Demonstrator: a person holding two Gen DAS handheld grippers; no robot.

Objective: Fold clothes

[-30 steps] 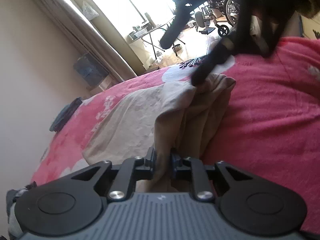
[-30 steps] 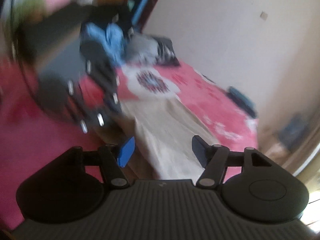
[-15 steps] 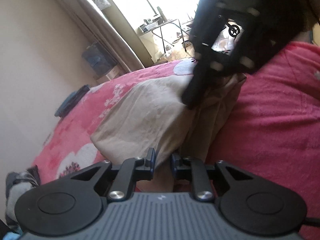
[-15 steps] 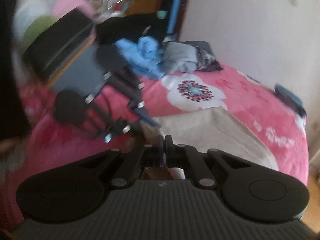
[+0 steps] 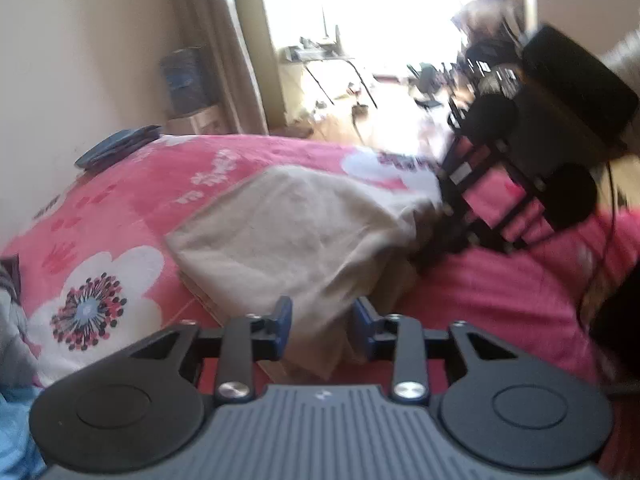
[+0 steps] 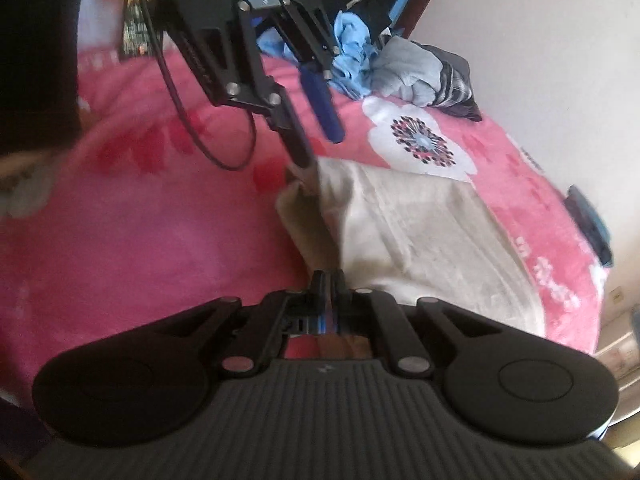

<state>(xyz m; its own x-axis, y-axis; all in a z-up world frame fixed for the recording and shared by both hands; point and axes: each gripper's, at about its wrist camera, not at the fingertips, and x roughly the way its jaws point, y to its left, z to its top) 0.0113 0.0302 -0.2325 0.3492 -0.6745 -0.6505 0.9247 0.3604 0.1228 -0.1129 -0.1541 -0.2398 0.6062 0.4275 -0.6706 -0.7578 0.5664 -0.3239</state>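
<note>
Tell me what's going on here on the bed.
A person holding a gripper in each hand is folding a beige garment on a pink flowered blanket. The right gripper is shut on the garment's near edge. The left gripper has its jaws opening, with a fold of the cloth between them but not pinched. A heap of blue and grey clothes waits at the far end of the bed.

Beige garment (image 5: 304, 236) — folded, rumpled, on bed
</note>
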